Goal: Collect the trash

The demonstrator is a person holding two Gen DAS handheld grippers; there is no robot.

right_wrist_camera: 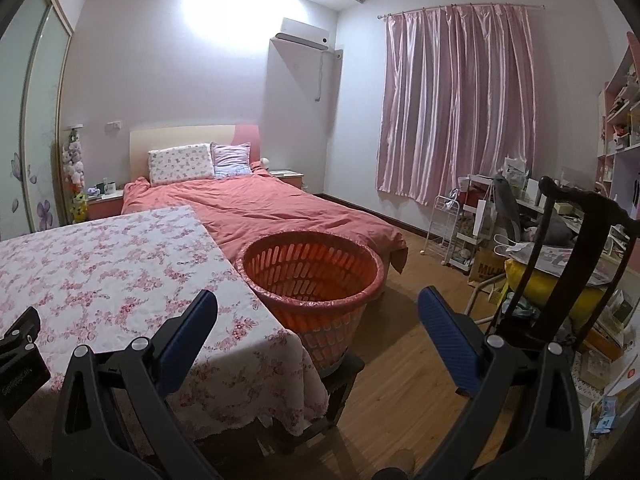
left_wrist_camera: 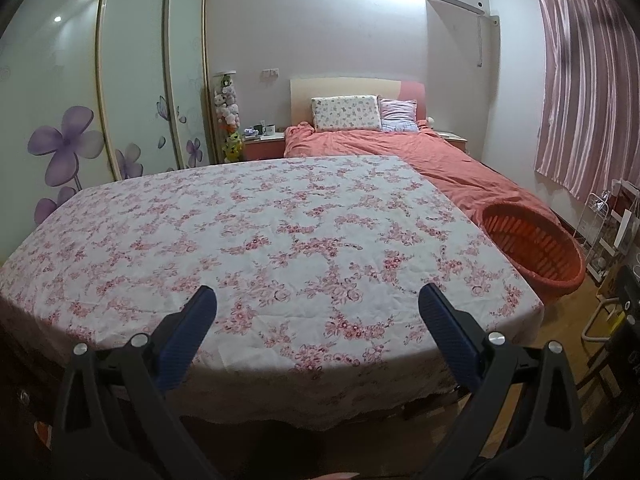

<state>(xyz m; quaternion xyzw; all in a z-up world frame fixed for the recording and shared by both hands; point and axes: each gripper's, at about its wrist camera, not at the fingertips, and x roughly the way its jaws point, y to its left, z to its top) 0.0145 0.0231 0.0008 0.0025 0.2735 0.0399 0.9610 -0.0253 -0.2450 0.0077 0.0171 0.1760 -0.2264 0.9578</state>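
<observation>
1. Left wrist view: the left gripper [left_wrist_camera: 318, 300] hangs over the near edge of the table, its blue-padded jaws spread wide and released, nothing between them and nothing touching the pads.
2. Under and ahead of it lies the floral tablecloth [left_wrist_camera: 256, 232], white with pink blossoms, draped over the table's near rim.
3. The orange laundry-style basket [left_wrist_camera: 534, 246], the only collecting vessel I can see, stands off the table's right corner, well to the right of the right-hand finger and beyond it. No piece of trash can be made out on the cloth in this view.
4. Past the table's far edge is the bed [left_wrist_camera: 400, 148] with its coral cover.
5. Right wrist view: the right gripper [right_wrist_camera: 318, 300] is likewise released, jaws wide apart and holding nothing; its left finger sits over the table's corner, its right finger over the wooden floor [right_wrist_camera: 400, 380].
6. The orange basket [right_wrist_camera: 312, 276], lined with a thin pink bag at its rim, stands just beside the table's right edge on a dark stool, between the two fingers and a little beyond them.
7. Right of the table, past the basket, a dark chair [right_wrist_camera: 576, 240] stands before cluttered shelves.
</observation>
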